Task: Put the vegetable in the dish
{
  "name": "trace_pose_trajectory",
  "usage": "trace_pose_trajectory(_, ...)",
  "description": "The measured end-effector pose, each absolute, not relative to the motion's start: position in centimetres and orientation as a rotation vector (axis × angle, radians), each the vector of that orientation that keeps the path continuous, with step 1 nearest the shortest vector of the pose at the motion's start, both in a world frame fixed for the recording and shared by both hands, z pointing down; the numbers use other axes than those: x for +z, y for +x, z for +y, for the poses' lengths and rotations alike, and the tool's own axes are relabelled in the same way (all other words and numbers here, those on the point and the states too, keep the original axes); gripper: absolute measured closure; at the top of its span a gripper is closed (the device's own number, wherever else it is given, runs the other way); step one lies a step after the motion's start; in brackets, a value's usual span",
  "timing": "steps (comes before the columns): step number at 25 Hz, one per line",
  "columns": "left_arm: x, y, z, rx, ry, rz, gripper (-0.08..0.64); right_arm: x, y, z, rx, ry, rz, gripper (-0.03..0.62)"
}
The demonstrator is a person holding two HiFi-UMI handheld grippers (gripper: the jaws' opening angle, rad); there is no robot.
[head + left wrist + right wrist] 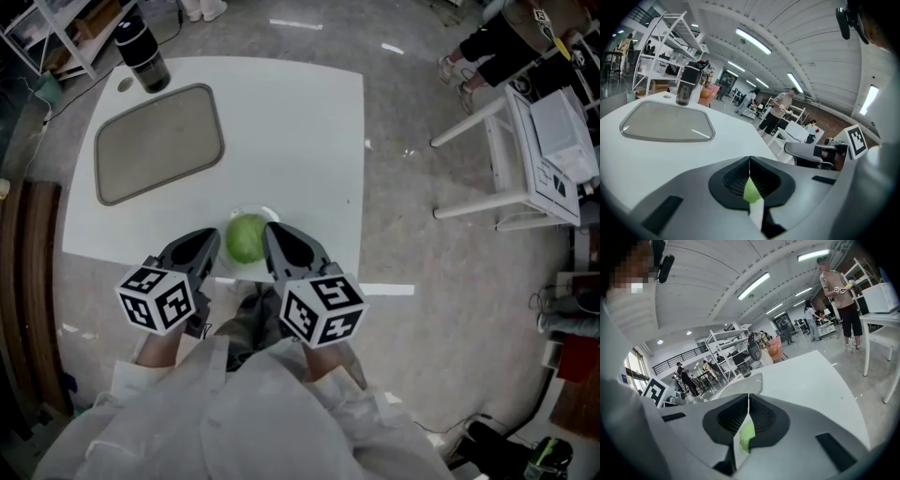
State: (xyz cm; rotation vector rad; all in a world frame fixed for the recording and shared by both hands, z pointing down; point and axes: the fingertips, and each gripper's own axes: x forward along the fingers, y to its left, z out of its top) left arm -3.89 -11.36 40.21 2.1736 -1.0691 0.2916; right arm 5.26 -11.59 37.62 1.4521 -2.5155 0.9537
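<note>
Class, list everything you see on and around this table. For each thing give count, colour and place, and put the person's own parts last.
table: one, white, centre of the head view
tray: one, grey-beige, far left part of the table
flask: one, black, far left corner, beyond the tray
vegetable: one, green, round, near edge of the table, between the two claws
dish: one, white, under the vegetable
side table: one, white, on the floor to the right
left claw: one, grey, shut and empty, left of the vegetable
right claw: one, grey, shut and empty, right of the vegetable
sleeves: two, white, bottom of the head view
</note>
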Motion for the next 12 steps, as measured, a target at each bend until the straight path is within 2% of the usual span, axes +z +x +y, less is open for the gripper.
trace_pose_trajectory(12,45.3,-4.8,-11.4,0.316,2.027,-1.055,0.551,43.0,7.2,-11.2,1.093,1.490,-2.411,0.577)
